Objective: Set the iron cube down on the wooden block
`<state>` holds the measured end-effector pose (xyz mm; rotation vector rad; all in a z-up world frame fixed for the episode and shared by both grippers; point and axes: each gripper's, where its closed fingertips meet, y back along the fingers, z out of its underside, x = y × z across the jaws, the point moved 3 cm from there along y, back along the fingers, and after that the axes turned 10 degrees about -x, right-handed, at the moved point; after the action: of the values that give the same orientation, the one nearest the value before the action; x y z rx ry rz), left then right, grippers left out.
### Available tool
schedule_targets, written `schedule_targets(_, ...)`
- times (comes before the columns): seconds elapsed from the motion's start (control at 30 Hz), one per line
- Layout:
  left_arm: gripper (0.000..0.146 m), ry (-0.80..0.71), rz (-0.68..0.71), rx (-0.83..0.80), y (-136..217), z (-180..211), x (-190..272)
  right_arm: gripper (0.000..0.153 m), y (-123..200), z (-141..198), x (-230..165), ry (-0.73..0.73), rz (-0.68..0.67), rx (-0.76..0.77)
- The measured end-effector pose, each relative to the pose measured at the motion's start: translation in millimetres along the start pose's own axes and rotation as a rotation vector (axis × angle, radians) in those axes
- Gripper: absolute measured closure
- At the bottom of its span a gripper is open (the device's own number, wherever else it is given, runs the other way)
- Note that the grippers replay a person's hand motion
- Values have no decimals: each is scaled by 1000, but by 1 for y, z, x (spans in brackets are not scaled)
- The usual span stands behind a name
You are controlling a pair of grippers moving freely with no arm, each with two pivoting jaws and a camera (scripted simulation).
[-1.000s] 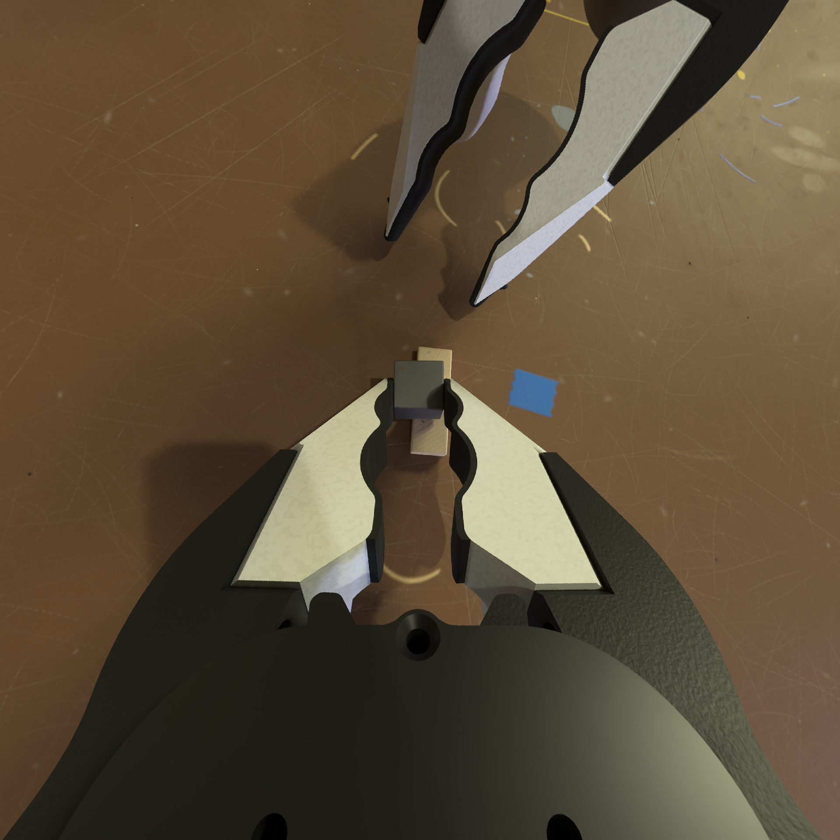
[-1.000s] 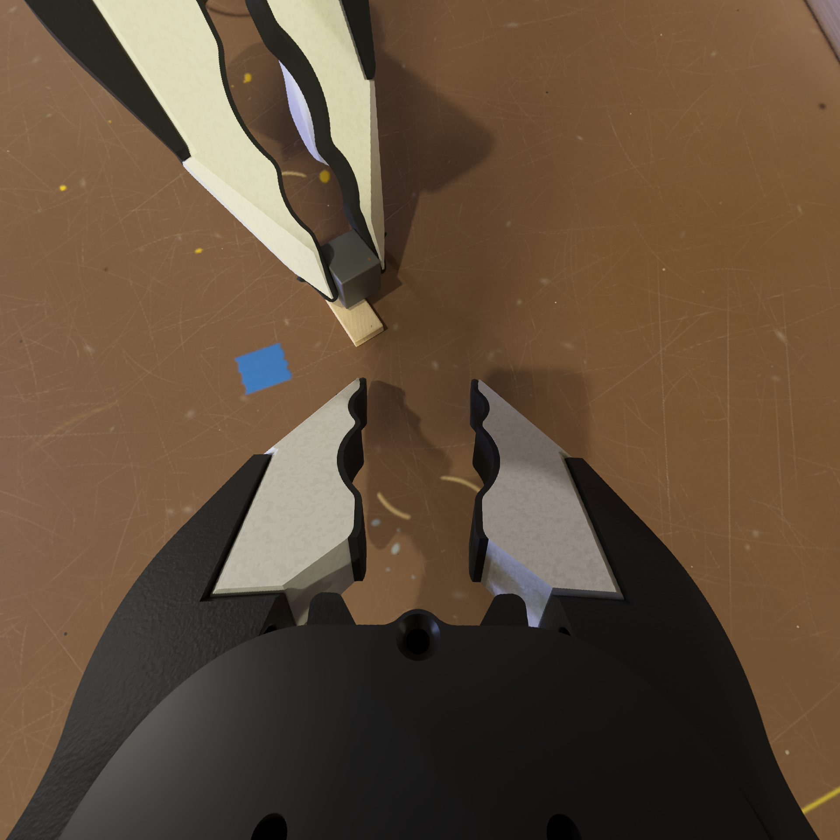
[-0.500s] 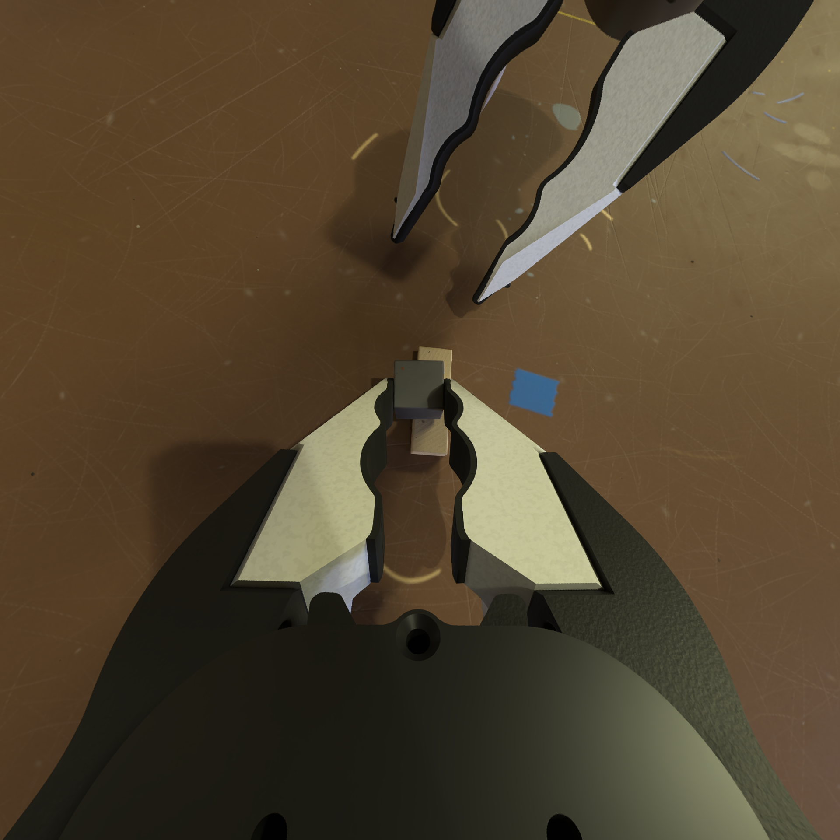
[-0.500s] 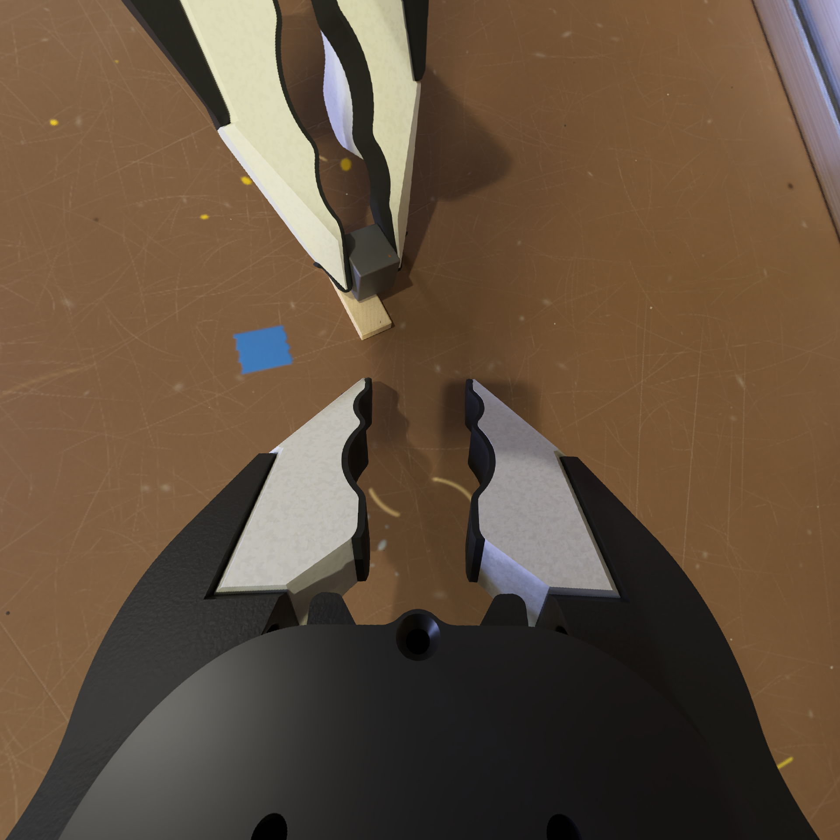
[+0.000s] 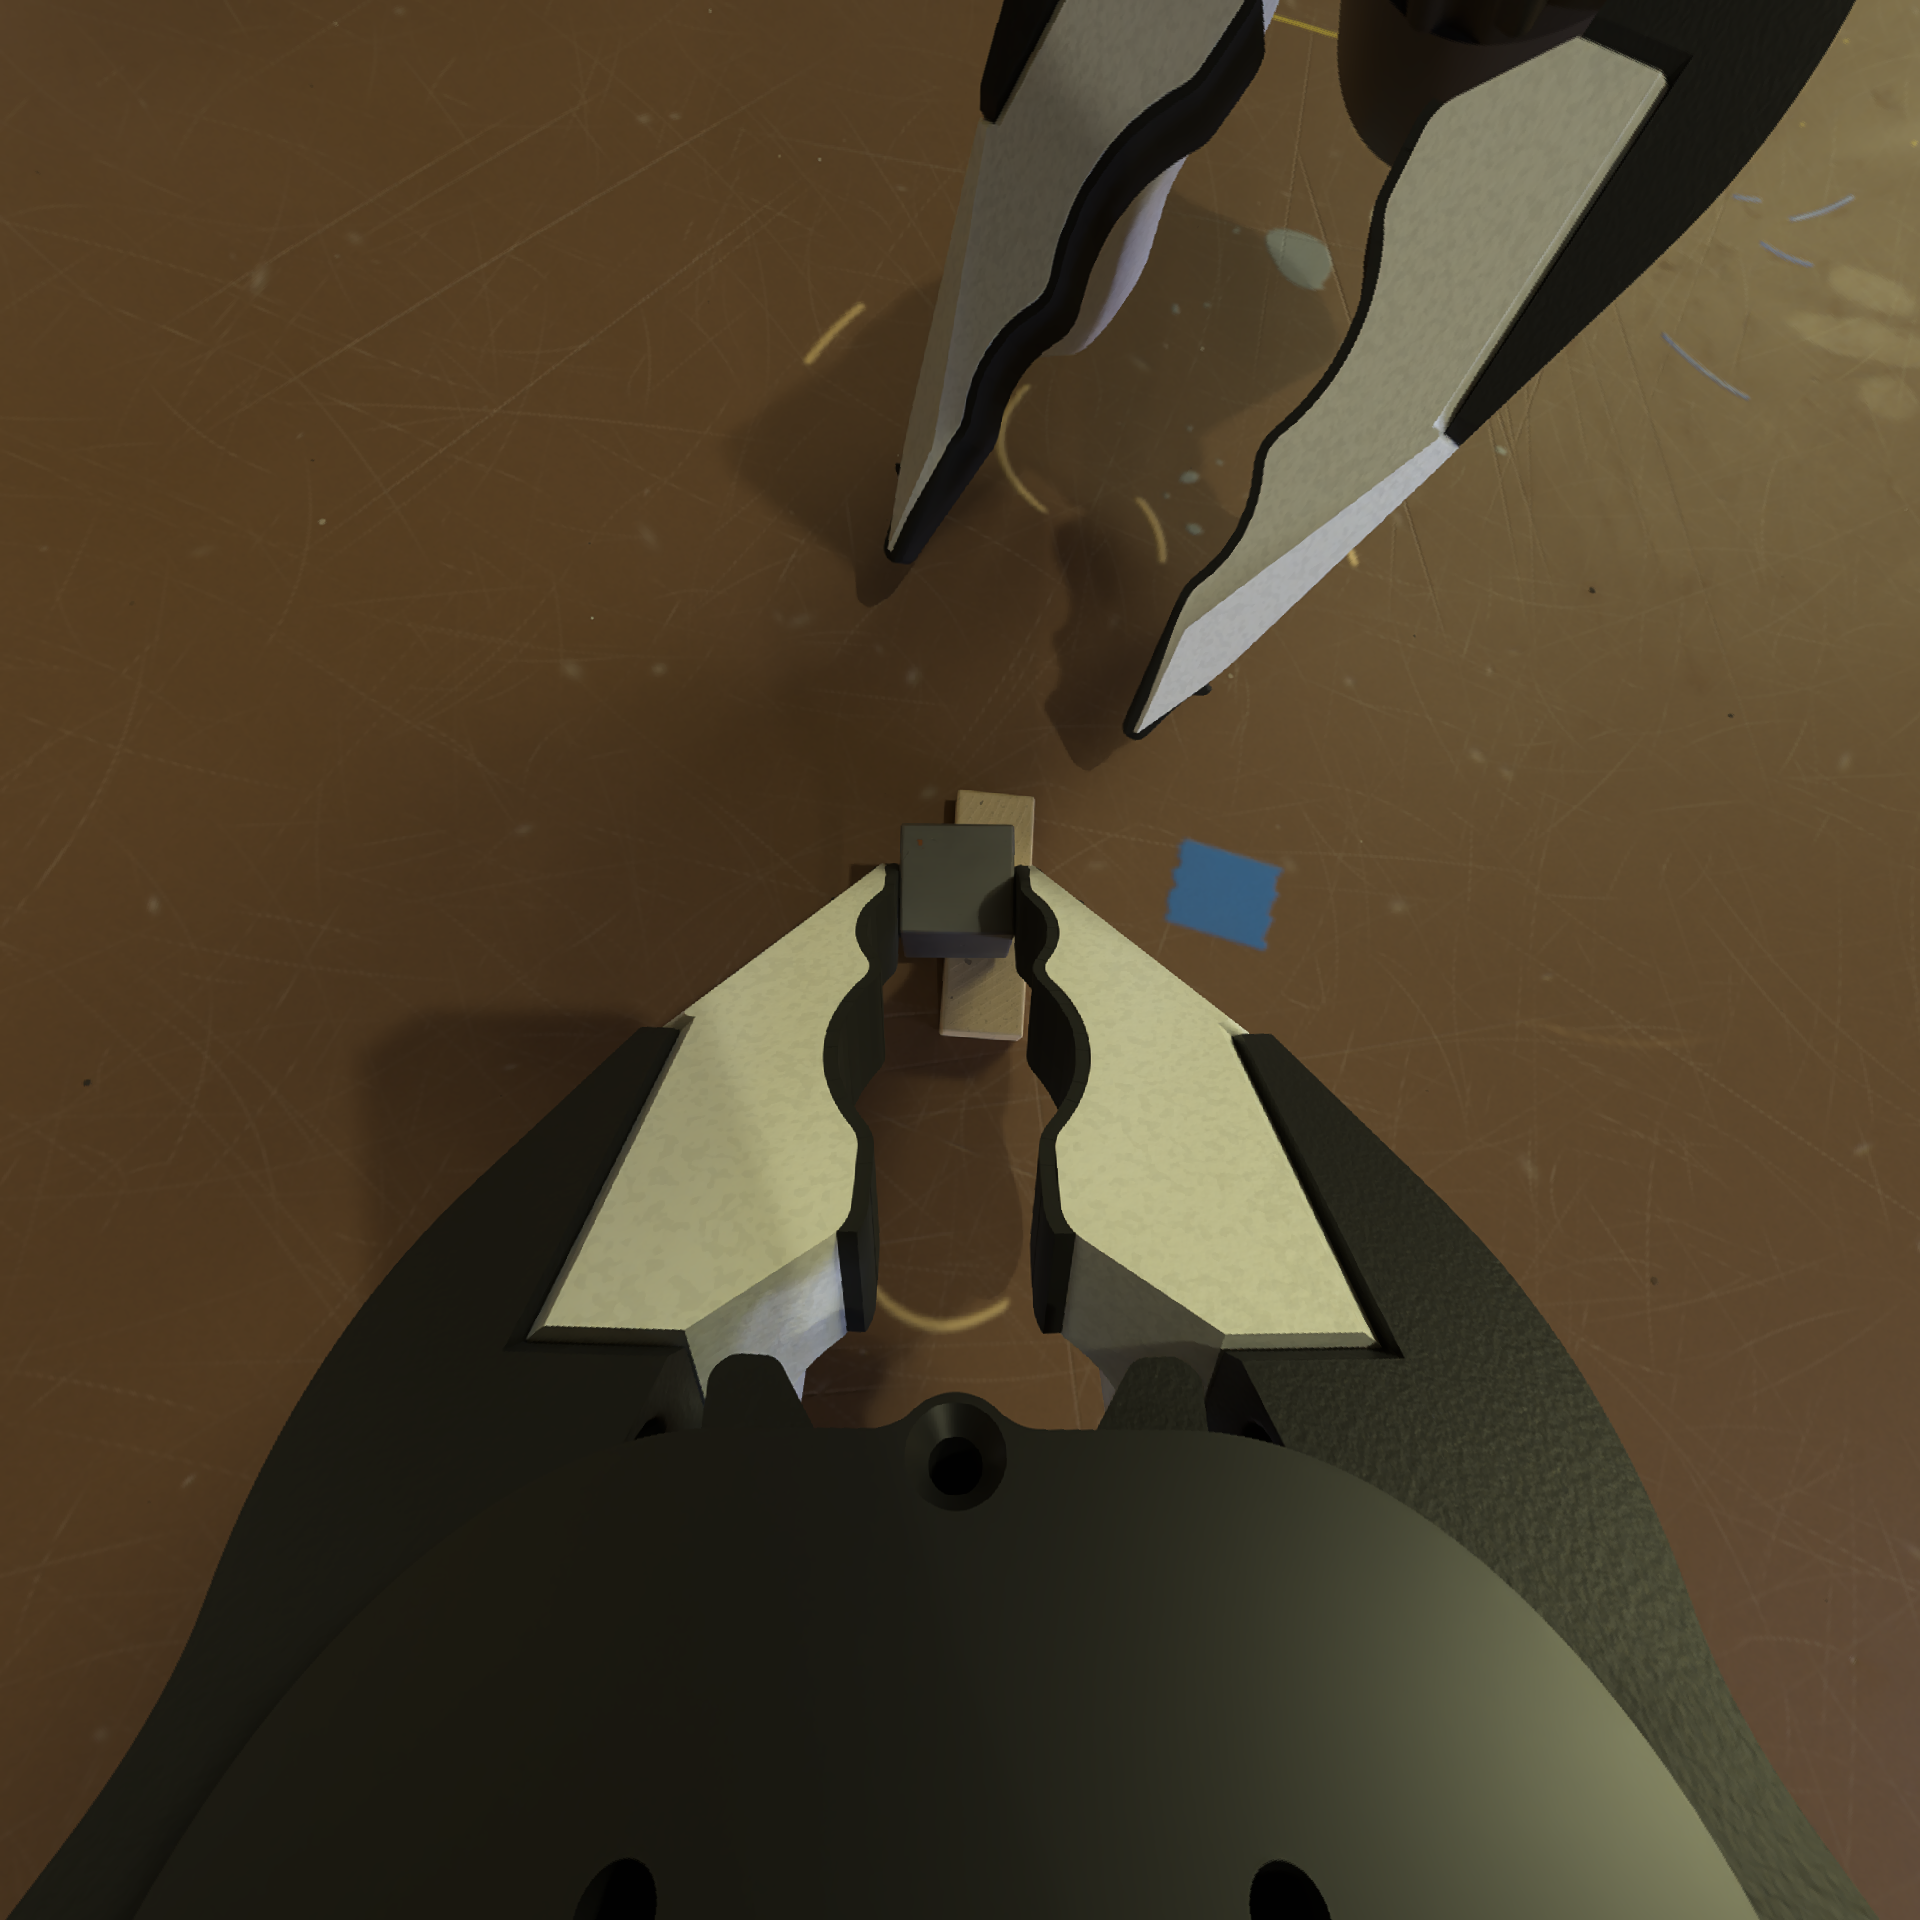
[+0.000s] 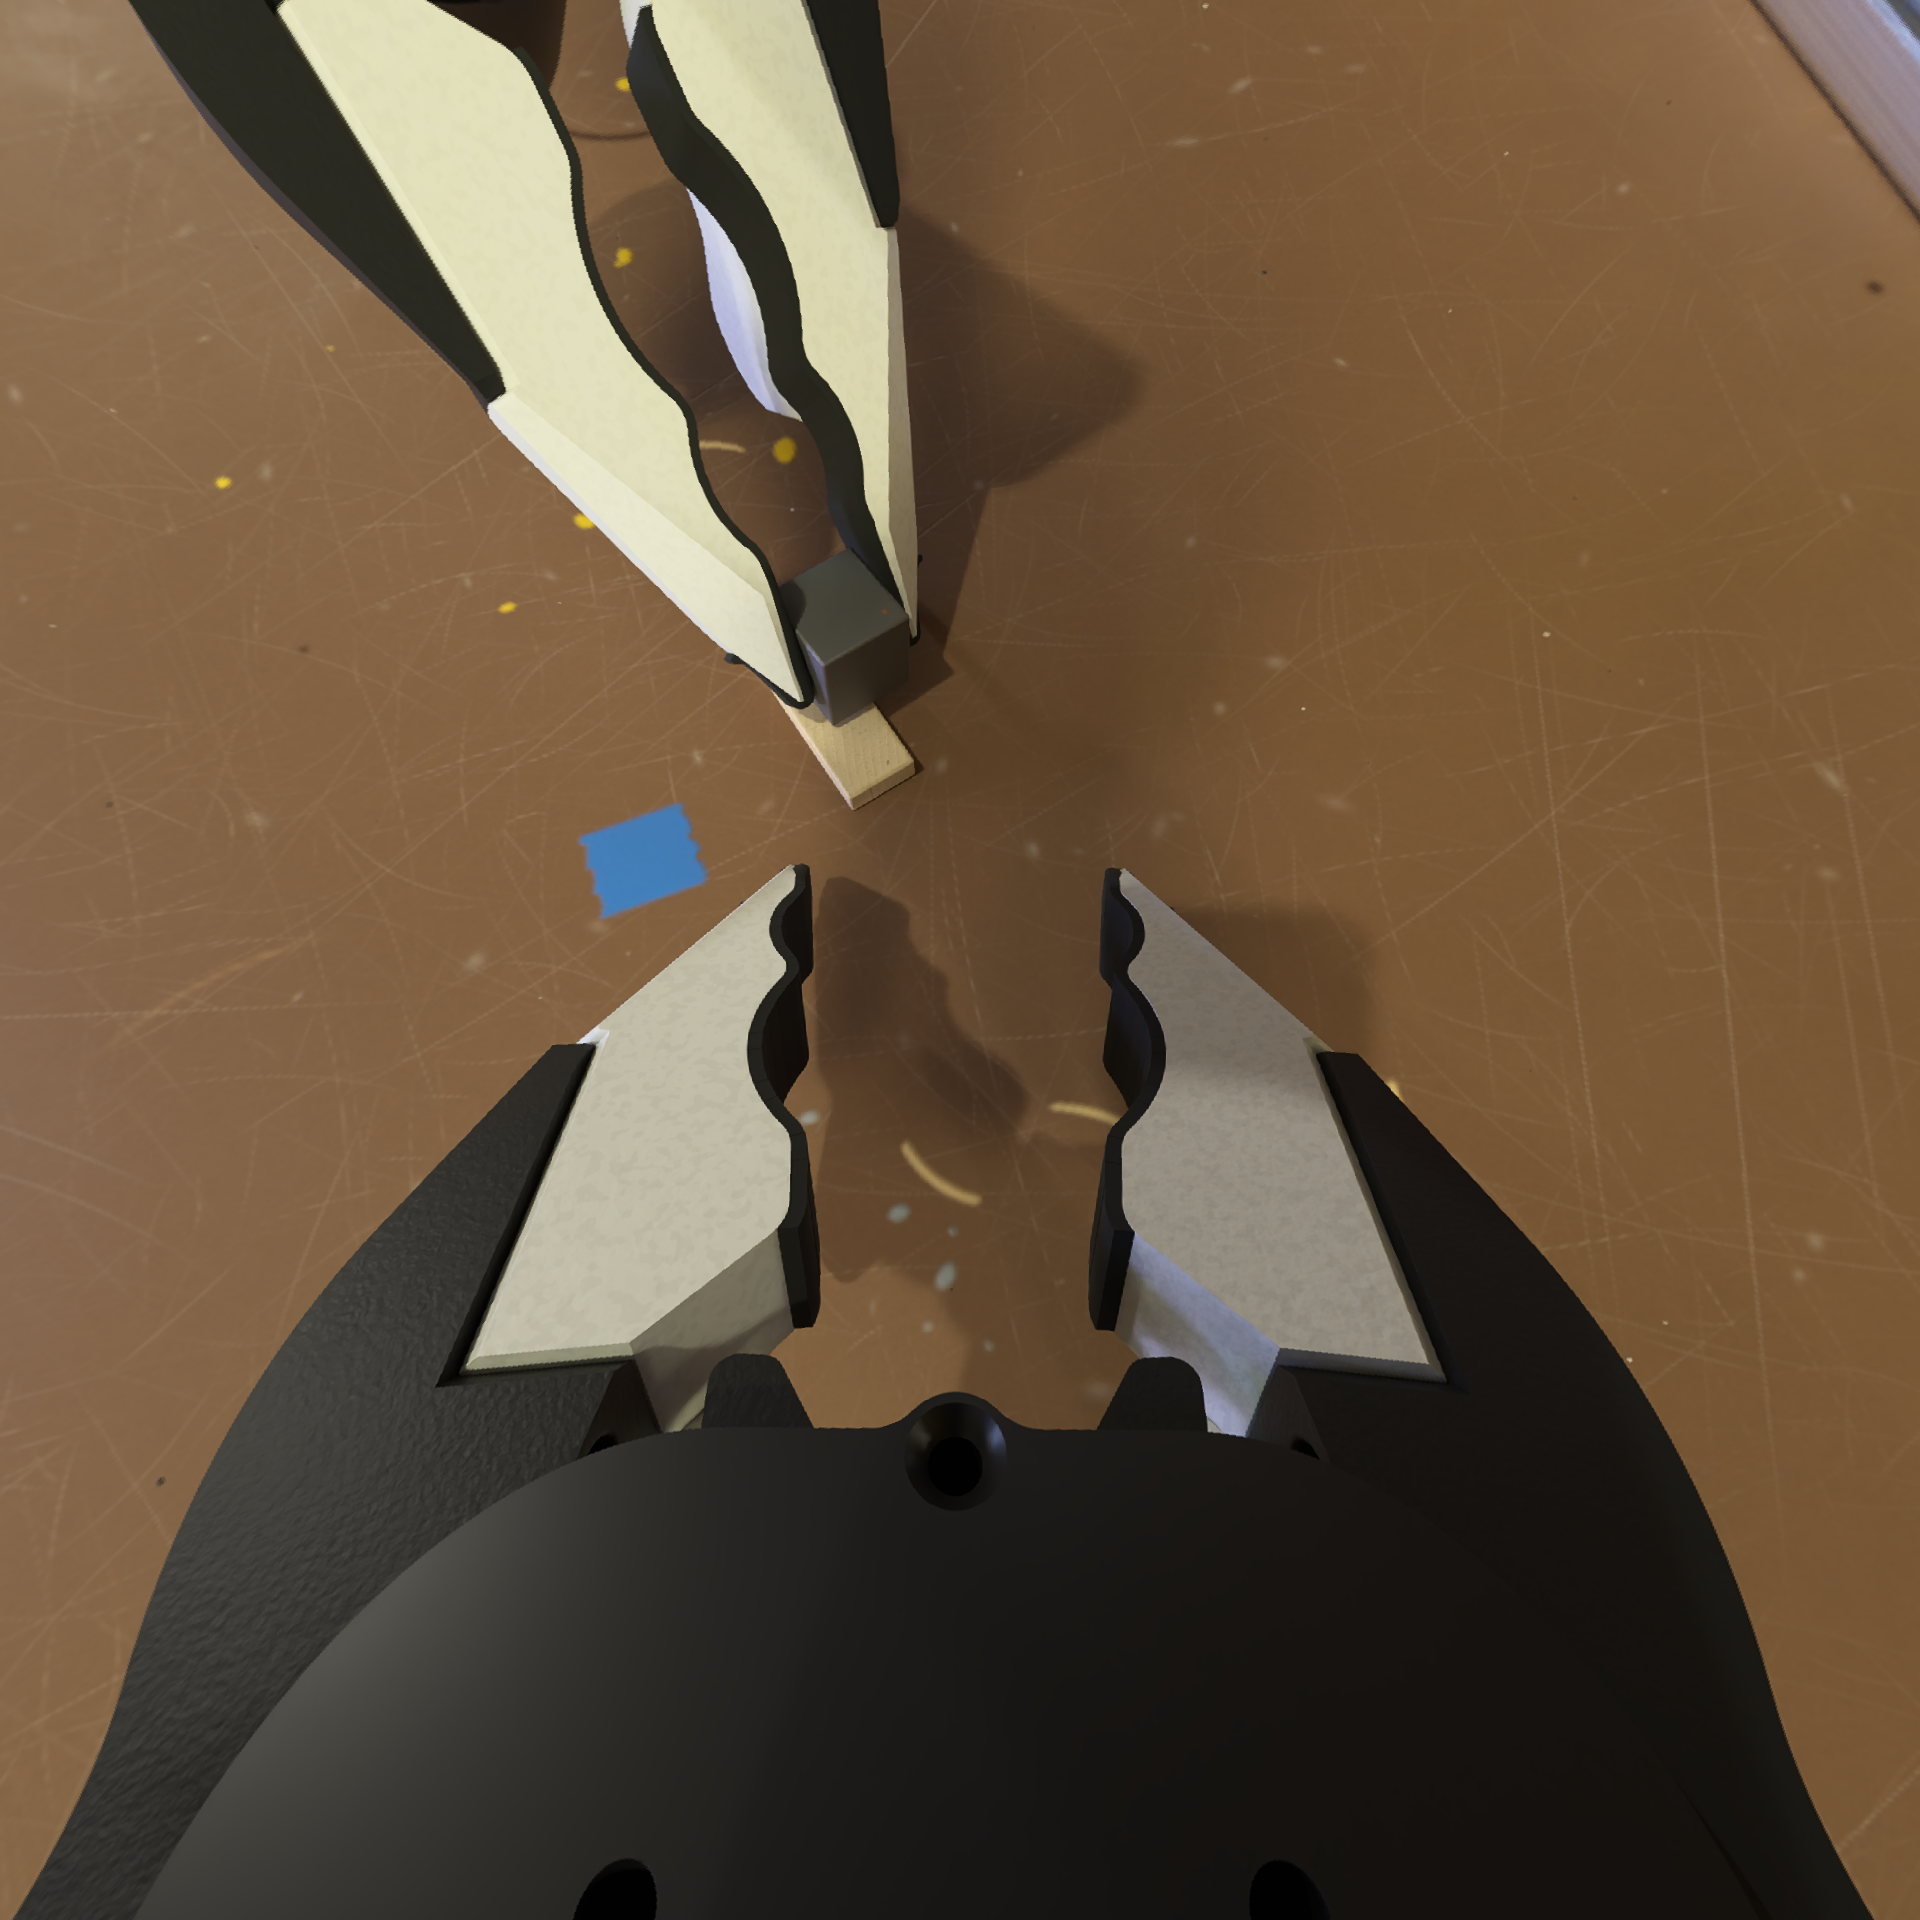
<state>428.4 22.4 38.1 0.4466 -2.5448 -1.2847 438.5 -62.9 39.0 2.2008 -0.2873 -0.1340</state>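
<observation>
Scratched brown bench [image 5: 416,520] all round, paint flecks everywhere. On the left of the left wrist view, nothing has budged in the last second: the left gripper [image 5: 954,883] sits exactly as it did, fingers [image 5: 769,1060] clenched on the cube [image 5: 954,883], pinning it at the very tips. Right beneath lies the block [image 5: 982,1003] — a thin wooden slat flat on the bench, poking out both ahead of and behind the cube. From the right wrist view the cube [image 6: 847,634] looks to be touching the block [image 6: 868,758], or a hair above it; I can't call it. So the placement looks all but made, with only the release left, I'd say. Further right, a blue patch [image 5: 1224,894] on the bench, untouched. What has changed is the right gripper [image 6: 954,883]: its fingers [image 6: 686,1091] have spread wider and hold nothing — well apart from the cube, out of the way.
</observation>
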Motion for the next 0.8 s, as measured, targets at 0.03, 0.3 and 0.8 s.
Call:
schedule_targets(0.03, 125, -1, -2, 0, 0, 0, 0, 97, -1, 0, 0, 6, 11, -2)
schedule_targets(0.3, 125, -10, -14, -2, 0, 0, 0, 98, 3, -3, 7, 13, 89, 2)
schedule_targets(0.8, 125, -11, -16, -2, 0, 0, 0, 121, -12, -18, -20, 86, 23, -12)
